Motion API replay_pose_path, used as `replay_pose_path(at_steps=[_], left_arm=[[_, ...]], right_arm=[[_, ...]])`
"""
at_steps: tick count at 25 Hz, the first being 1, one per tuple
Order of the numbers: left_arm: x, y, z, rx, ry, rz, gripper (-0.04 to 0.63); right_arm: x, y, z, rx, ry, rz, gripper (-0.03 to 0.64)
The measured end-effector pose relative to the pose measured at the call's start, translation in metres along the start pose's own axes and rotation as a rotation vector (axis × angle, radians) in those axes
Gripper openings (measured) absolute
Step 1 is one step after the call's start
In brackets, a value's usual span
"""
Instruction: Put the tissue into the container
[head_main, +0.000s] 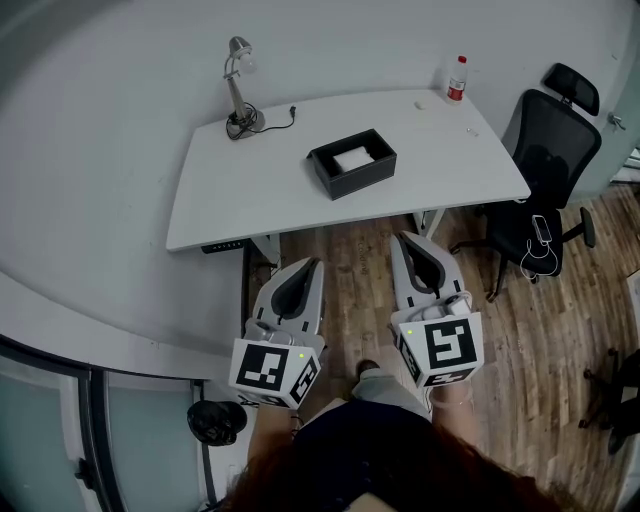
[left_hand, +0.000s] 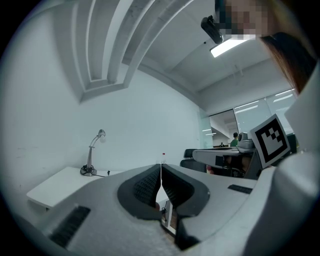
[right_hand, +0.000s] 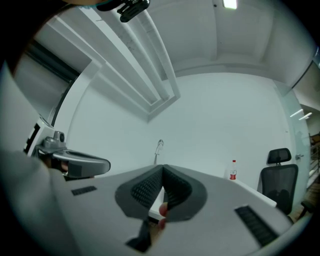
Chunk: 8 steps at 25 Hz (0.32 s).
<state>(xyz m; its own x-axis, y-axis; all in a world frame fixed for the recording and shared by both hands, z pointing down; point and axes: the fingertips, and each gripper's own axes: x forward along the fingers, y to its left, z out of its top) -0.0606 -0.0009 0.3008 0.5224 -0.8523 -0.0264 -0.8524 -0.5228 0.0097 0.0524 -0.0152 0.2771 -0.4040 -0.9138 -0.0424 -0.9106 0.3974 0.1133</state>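
Observation:
A black open container stands in the middle of the white desk, and a white tissue lies inside it. Both grippers hang in front of the desk's near edge, over the wooden floor, well short of the container. My left gripper has its jaws meeting at the tips, with nothing between them. My right gripper is likewise shut and empty. Both point level toward the desk.
A desk lamp stands at the desk's far left corner, a red-labelled bottle at its far right. A black office chair stands right of the desk. A curved white wall and a glass partition lie to the left.

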Motion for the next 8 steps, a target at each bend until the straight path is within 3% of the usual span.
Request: replay_pose_path(at_steps=[8], left_arm=[[-0.019, -0.006, -0.005, -0.019, 0.002, 0.003, 0.029]], right_arm=[[-0.018, 0.009, -0.003, 0.011, 0.009, -0.014, 0.02]])
